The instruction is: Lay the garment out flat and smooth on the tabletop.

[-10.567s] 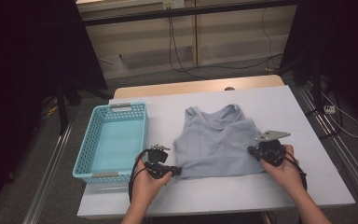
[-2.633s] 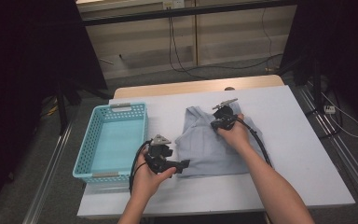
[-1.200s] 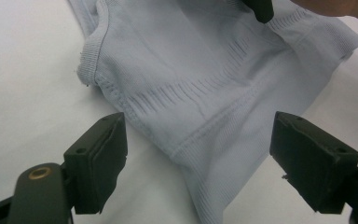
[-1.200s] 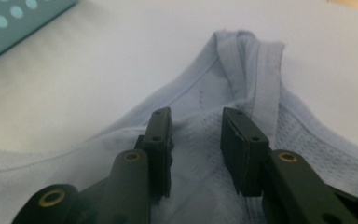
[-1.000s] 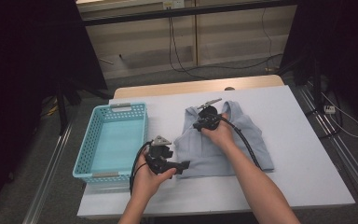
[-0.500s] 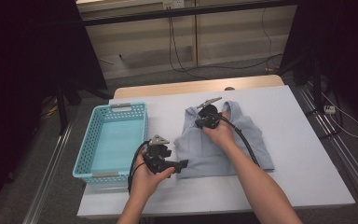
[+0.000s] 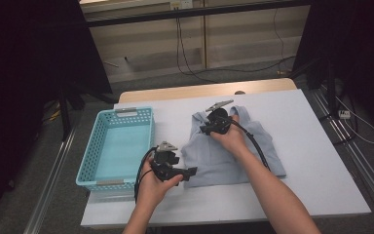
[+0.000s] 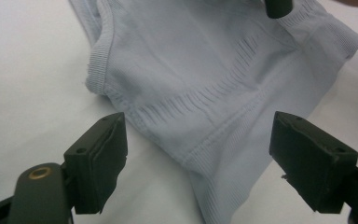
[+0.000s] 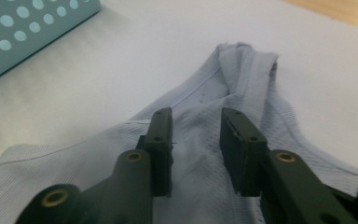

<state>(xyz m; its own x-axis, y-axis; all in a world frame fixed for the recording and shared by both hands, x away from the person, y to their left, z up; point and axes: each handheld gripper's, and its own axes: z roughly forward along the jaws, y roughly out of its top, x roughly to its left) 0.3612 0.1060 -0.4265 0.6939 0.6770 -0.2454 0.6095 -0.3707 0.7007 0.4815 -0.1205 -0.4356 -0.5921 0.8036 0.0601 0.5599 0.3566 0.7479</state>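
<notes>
A pale blue-grey sleeveless top (image 7: 233,156) lies on the white table (image 7: 302,122). My left gripper (image 7: 192,171) rests at the top's near left corner. Its jaws stand wide open either side of the ribbed hem corner (image 8: 200,149) without touching it. My right gripper (image 7: 203,130) hovers over the top's far left part, near the shoulder strap (image 9: 247,60), which lies bunched and folded over. In the right gripper view my right gripper (image 9: 196,116) has just been opening; there is a narrow gap, with fabric lying below it and nothing pinched.
A teal plastic basket (image 7: 90,161) with nothing in it stands on the table left of the top, and its dotted wall (image 9: 28,28) is close to the right gripper. Bare white table lies right of the top. Cables run across the floor beyond the table.
Since the earliest frame the right gripper has gone from the top's near right corner to its far left shoulder. In the last second it barely shifted. The left gripper has stayed put.
</notes>
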